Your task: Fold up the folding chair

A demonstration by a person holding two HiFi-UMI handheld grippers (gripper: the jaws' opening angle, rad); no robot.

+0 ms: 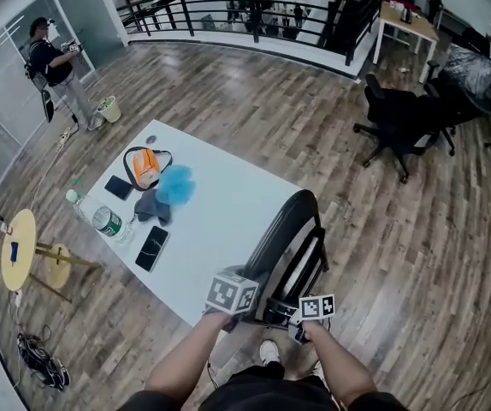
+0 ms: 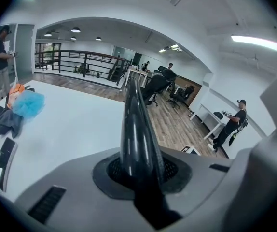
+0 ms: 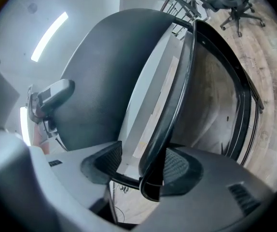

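Rim of folding chair [image 1: 284, 229], glossy, curved, clamped in left gripper [image 2: 138, 172]; right gripper [image 3: 141, 170] seemingly loose around tubing.

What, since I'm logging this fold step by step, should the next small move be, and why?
Probably close the right gripper on the black frame rim, so it can be pressed toward the chair's dark panel. The left gripper is clamped on that panel's edge, but the rim touches only one right pad, and the white table shows through a gap between rim and panel.
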